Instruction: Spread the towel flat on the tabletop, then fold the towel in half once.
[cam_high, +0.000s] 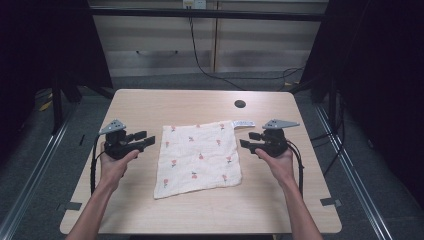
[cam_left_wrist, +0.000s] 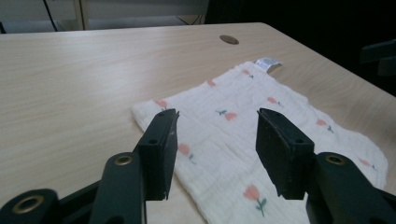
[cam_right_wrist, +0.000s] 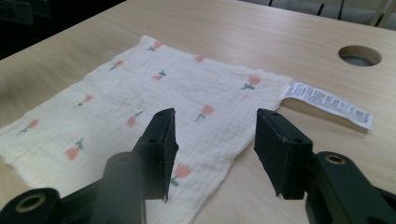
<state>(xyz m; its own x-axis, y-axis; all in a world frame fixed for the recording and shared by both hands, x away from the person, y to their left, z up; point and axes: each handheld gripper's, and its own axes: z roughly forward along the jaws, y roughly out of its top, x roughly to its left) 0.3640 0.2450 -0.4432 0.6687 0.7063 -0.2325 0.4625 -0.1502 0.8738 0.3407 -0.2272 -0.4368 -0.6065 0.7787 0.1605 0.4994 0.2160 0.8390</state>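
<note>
Cloth (cam_high: 197, 159): white muslin square, small red flower print, lies flat mid-table, slightly skewed, near corner toward the table's front edge, far corners toward the back edge.
Cloth tag (cam_high: 243, 123): white care label sticks out from the far right corner, flat on the wood.
Table (cam_high: 150, 105): light wood, round cable hole (cam_high: 240, 104) near the back edge, well apart from the cloth.
Left gripper (cam_high: 145, 139): just beside the cloth's left edge, jaws spread wide, nothing between them, not touching the cloth as far as I can tell. Left gripper view has its jaws (cam_left_wrist: 215, 149) aimed over the far left corner area.
Right gripper (cam_high: 249, 139): just beside the right edge near the tag corner, jaws spread wide, holding nothing. Right gripper view has the cloth's right edge running between its jaws (cam_right_wrist: 212, 149).
Risk 1: thin single layer flat on wood, so jaws may close on air or scrape the table, judged from how flush it lies.
Risk 2: right jaws could pinch the tag alone, and the corner would slip out on lift.
Risk 3: uneven grabs left versus right would likely skew or bunch the cloth.
Risk 4: pushing in sideways may wrinkle the edge instead of getting under it.
</note>
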